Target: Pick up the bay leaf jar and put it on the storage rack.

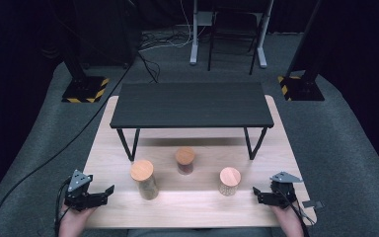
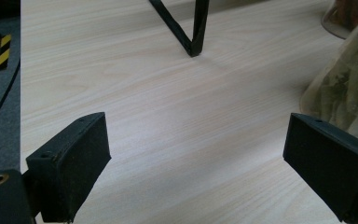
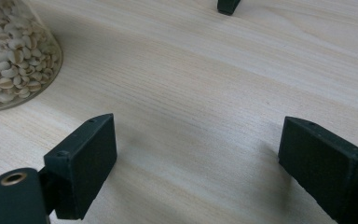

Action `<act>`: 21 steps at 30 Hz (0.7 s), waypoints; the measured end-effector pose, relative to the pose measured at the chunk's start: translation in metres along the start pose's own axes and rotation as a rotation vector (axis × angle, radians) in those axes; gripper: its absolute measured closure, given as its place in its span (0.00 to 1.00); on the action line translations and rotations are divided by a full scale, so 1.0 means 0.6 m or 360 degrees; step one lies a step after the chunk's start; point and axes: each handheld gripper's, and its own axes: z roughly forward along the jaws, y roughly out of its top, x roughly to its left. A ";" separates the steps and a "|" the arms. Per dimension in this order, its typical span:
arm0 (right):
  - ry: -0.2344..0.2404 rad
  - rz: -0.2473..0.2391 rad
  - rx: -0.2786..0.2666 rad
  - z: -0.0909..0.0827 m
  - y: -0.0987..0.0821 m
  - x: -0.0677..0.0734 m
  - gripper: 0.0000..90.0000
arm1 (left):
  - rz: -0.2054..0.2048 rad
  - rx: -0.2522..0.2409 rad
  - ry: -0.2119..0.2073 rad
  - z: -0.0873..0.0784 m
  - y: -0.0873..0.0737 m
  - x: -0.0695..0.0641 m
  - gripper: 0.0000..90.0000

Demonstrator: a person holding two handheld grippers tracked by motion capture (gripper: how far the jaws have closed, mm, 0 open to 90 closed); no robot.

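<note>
While both grippers rest wide open near the table's front corners, we hold nothing.

Largest first: our wooden table (image 1: 192,207) carries a black shelf (image 1: 191,104) at the back. Before it stand three wood-lidded jars: a tall jar (image 1: 145,179) of greenish stuff at left, a dark jar (image 1: 185,161) in the middle, a short jar (image 1: 229,181) of pale beans at right. Our left gripper (image 1: 109,190) sits near the tall jar, jaws spread, bare wood between. Our right gripper (image 1: 255,190) sits near the short jar, jaws likewise apart and empty.
</note>
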 end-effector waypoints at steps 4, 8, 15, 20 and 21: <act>0.0000 0.0000 0.0000 0.000 0.000 0.000 0.12 | 0.0007 -0.0013 -0.0010 -0.006 0.004 -0.002 0.07; -0.0001 0.0000 0.0000 0.000 0.000 0.000 0.12 | 0.0010 -0.0045 -0.0022 -0.017 0.011 -0.006 0.07; -0.0001 0.0000 0.0001 0.000 0.000 0.000 0.12 | 0.0062 -0.0079 -0.0058 -0.037 0.023 -0.018 0.07; -0.0001 0.0001 0.0001 0.000 0.000 0.000 0.12 | 0.0100 -0.0093 -0.0089 -0.050 0.032 -0.029 0.07; -0.0001 0.0001 0.0001 0.000 0.000 0.000 0.12 | 0.0106 -0.0095 -0.0094 -0.051 0.034 -0.031 0.07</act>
